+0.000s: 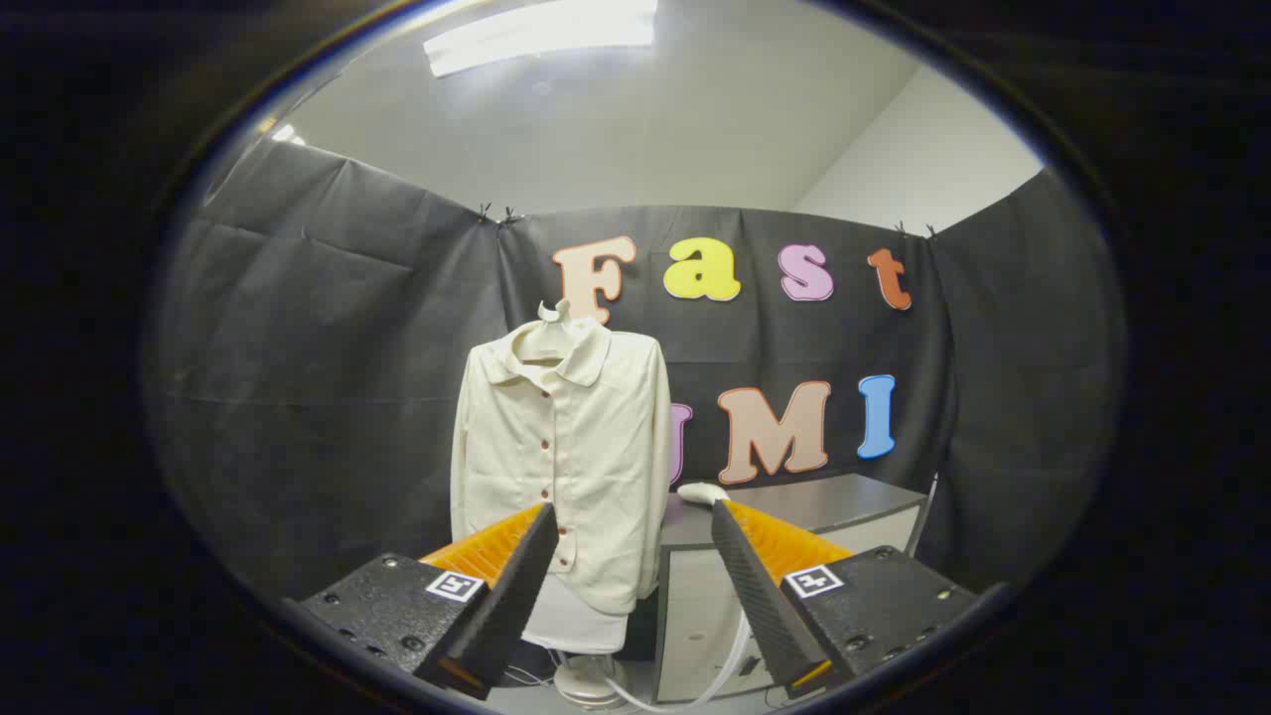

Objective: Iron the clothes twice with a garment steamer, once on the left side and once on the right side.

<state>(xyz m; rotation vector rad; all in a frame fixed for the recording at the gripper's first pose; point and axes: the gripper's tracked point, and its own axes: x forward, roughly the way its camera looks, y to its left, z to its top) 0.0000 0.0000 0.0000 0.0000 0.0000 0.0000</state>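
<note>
A cream button-up shirt [561,452] hangs on a white hanger [549,316] in front of the black booth wall, beyond my fingers and slightly left of the gap between them. The steamer's white head [702,493] rests on a grey cabinet [844,501] to the right of the shirt, just past the right fingertip. A white hose [730,650] runs down from it toward a round white base [586,680] on the floor under the shirt. My gripper [633,511] is open, with nothing between its fingers.
The grey cabinet's front [695,616] stands close ahead between the fingers. Black cloth walls [328,397] close in the booth on the left, back and right. A white wall [923,159] and ceiling light [541,30] are above.
</note>
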